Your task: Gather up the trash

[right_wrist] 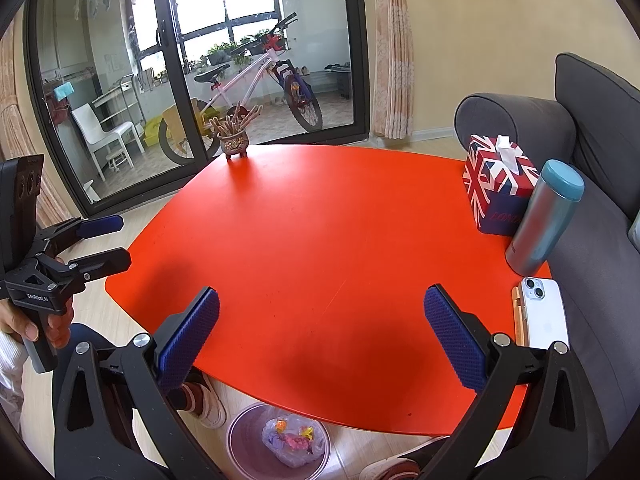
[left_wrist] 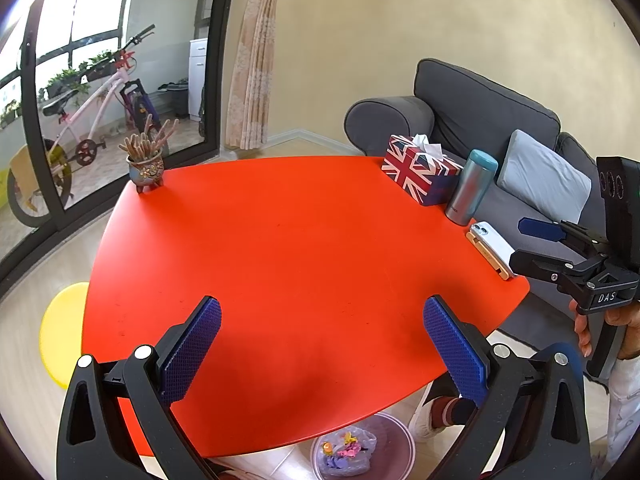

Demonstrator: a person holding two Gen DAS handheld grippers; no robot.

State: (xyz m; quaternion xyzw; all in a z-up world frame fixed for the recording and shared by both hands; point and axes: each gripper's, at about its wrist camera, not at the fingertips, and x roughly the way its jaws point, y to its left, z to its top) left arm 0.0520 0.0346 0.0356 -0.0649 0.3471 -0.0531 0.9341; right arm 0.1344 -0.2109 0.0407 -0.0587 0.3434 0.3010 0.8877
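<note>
Round red table (left_wrist: 304,240), grey fabric sofa (left_wrist: 480,108) behind. Translucent pink trash bin (right_wrist: 276,440), colourful scraps inside, on floor under table's near edge. Left hand-held gripper (left_wrist: 322,344) wide open, empty; right hand-held gripper (right_wrist: 322,340) likewise. Right view alone shows white chair (right_wrist: 102,132); left alone, yellow round stool (left_wrist: 60,332). Union Jack tissue box (right_wrist: 498,188) reads "LOND…"; right handle "DAS", left handle "GenRobot.AI".

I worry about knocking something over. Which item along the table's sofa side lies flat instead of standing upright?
The white phone lies flat at the table's edge, camera side up. The tissue box and the blue-capped bottle beside it both stand upright.
</note>
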